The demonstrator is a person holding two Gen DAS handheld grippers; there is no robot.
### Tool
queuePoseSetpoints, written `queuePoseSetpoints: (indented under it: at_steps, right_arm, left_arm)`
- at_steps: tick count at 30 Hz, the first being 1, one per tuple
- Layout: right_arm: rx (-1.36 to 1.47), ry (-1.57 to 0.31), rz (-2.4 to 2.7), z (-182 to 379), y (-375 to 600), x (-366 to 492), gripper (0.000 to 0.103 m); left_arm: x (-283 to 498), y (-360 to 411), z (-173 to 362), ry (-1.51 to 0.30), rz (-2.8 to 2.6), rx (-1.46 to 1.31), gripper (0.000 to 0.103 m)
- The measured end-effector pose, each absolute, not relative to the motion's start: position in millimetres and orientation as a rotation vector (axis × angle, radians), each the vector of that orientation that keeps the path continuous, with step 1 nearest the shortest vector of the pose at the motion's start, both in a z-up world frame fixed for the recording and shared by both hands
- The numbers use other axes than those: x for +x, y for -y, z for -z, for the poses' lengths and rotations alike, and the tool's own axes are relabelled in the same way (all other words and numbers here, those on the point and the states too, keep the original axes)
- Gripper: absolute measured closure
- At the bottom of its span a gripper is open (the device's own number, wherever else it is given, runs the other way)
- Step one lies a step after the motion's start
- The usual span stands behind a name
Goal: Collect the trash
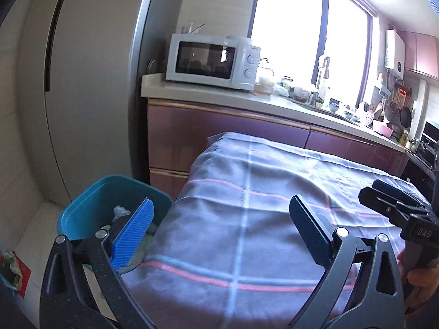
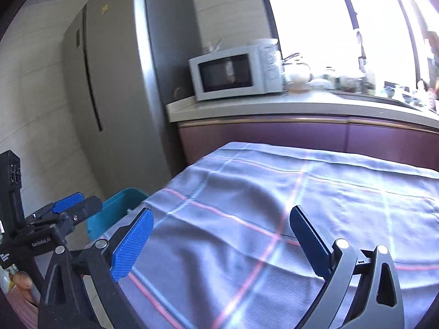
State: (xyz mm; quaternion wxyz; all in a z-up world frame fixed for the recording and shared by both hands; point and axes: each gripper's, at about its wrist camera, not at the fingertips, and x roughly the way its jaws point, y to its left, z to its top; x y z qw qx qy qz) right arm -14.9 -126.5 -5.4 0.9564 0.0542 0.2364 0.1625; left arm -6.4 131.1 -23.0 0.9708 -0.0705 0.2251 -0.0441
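Kitchen, plaid cloth table (image 1: pixel 247 219) | teal plastic bin (image 1: pixel 90 205) w/ crumpled trash | left gripper (image 1: pixel 219 230) spread | right gripper (image 2: pixel 222 238) spread

Matt checked cloth (image 1: pixel 274 205); glossy, probably plastic bin (image 1: pixel 90 205); brushed-metal fridge (image 2: pixel 123 82).

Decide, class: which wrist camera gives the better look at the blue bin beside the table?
The left wrist view. There the blue bin shows its rim, walls and some crumpled trash inside, partly behind a finger of the left gripper. The right wrist view shows only a corner of it past the tablecloth, contents hidden.
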Motion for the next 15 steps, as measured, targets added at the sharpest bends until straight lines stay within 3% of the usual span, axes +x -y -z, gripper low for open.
queuePoseSetpoints:
  at_steps: [15]
  right_arm:
    - [0.105,-0.352,-0.088,-3,203,-74,0.007]
  left_arm:
    - [-28,-63,-1,-0.308,0.103,-0.052,0.006]
